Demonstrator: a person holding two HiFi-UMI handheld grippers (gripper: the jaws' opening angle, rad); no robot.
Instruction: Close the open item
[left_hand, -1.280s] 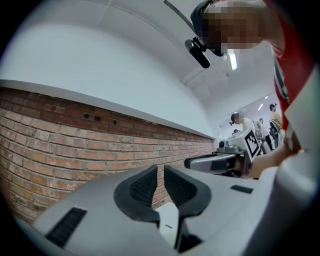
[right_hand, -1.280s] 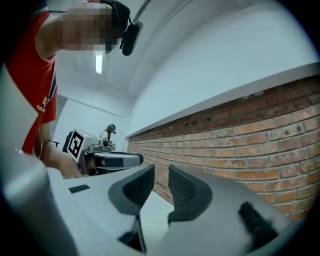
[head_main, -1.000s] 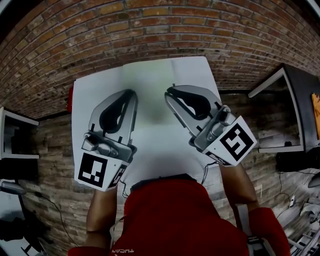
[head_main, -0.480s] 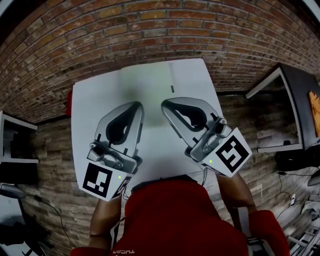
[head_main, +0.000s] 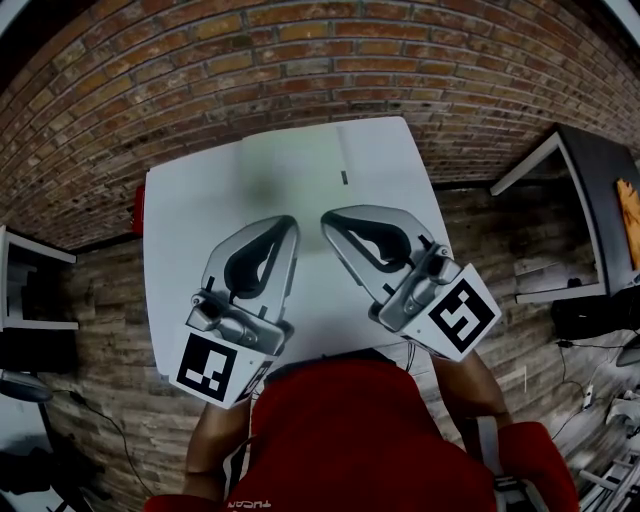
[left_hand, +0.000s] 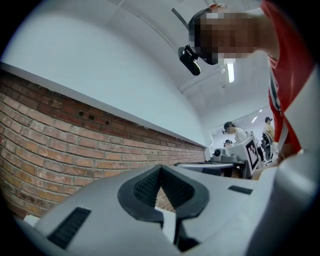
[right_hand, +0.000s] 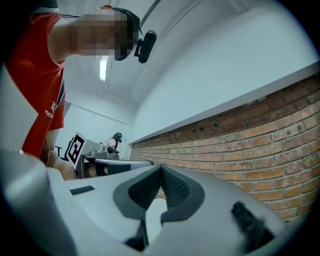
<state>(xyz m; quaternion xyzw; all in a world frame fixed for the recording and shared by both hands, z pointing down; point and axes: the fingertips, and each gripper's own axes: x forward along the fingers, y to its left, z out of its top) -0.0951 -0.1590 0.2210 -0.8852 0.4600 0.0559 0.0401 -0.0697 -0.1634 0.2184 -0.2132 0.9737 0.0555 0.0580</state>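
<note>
The left claw (head_main: 288, 224) and the right claw (head_main: 328, 220) are each pressed together on nothing, side by side over the white bench (head_main: 190, 220), where a small dark mark (head_main: 344, 178) just beyond them is possibly the open item, too small to tell.

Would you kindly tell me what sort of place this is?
Probably an indoor lab or workshop: a red brick wall under white plaster, a plain white table, and other people in the background.
</note>
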